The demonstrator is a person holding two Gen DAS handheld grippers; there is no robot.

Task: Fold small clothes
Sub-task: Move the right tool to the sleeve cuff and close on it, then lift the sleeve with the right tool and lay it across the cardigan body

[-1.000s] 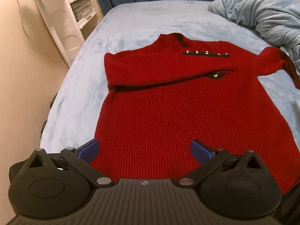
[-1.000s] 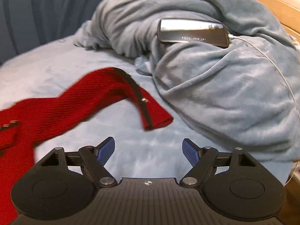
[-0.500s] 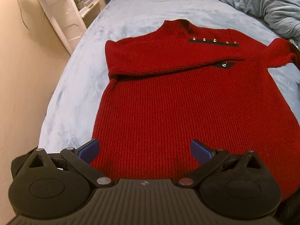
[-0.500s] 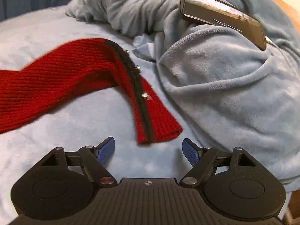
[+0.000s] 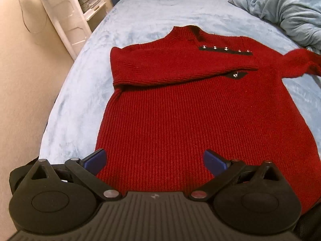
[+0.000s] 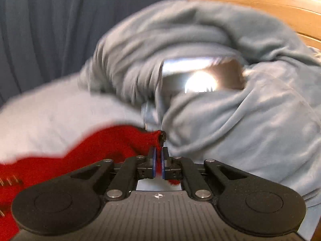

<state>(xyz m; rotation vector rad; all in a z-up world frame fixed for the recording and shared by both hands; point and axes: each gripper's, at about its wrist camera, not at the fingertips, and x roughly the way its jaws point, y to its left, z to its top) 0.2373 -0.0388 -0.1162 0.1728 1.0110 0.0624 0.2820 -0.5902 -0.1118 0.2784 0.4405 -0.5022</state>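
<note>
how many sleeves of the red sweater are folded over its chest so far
1. The left-side sleeve lies folded across the red sweater. The other sleeve, cuff clamped in the right hand-held gripper, is not folded yet.

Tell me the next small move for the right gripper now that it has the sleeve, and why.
Probably carry the sleeve across the sweater's chest. The right gripper is shut on the cuff, the other sleeve already lies folded across the chest, and the left gripper hangs open over the hem, holding nothing.
</note>
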